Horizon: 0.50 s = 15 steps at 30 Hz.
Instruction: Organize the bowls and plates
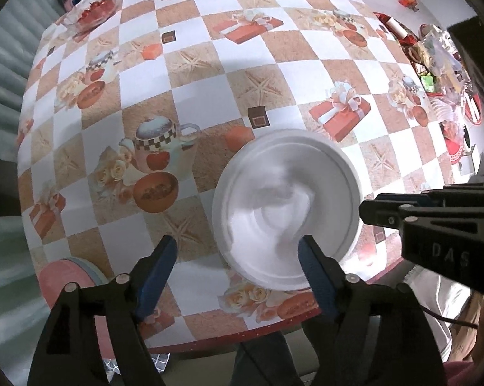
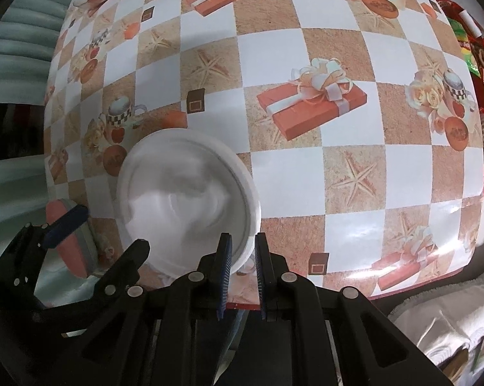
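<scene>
A white bowl (image 1: pixel 287 209) stands upright on the checkered tablecloth near the table's front edge; its inside looks smeared. My left gripper (image 1: pixel 238 276) hangs over the bowl's near-left side, pointing down, jaws wide open and nothing between the blue pads; its right finger overlaps the near rim. In the right wrist view the bowl (image 2: pixel 187 202) sits left of centre. My right gripper (image 2: pixel 243 270) straddles its near-right rim with a narrow gap, one pad inside and one outside, neither pressing. The right gripper (image 1: pixel 367 214) also shows at the bowl's right side.
A pink plate (image 1: pixel 68 280) lies on a pale blue one at the table's front left corner. A glass bowl of red fruit (image 1: pixel 94 9) stands far left. Packets and clutter (image 1: pixel 435 64) crowd the right side. The table's red edge (image 1: pixel 242 337) runs just below the grippers.
</scene>
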Each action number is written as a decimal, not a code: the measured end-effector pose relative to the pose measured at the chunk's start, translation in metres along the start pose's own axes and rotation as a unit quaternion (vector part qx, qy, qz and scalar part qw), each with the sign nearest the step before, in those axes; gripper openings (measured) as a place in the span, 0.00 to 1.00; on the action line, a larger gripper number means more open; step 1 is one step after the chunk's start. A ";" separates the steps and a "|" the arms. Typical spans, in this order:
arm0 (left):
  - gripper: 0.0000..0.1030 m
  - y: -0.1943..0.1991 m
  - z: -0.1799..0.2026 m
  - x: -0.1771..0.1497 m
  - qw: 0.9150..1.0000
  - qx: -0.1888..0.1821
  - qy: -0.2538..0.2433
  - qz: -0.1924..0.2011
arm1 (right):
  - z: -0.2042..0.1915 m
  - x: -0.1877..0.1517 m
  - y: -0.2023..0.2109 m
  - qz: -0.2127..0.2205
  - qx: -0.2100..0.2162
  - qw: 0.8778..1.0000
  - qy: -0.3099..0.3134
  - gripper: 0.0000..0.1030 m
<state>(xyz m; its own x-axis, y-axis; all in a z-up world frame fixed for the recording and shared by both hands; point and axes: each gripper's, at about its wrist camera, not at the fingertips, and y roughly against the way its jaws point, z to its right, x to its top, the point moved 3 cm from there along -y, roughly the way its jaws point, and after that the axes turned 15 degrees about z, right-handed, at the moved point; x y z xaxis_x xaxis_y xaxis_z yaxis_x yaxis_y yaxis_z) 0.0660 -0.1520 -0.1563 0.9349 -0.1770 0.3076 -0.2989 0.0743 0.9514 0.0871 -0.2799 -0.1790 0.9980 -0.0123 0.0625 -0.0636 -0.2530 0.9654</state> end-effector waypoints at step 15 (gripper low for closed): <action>1.00 0.029 -0.026 -0.003 1.000 0.011 0.024 0.012 | 0.000 -0.007 0.044 0.076 -0.046 0.996 0.017 0.98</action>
<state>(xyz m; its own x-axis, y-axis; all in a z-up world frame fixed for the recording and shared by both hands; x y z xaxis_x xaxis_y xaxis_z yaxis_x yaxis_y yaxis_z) 0.0600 -0.1235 -0.1302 0.9351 -0.1281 0.3303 -0.3256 0.0569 0.9438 0.0775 -0.2914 -0.1369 0.9762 -0.0115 0.2165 -0.2155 -0.1617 0.9630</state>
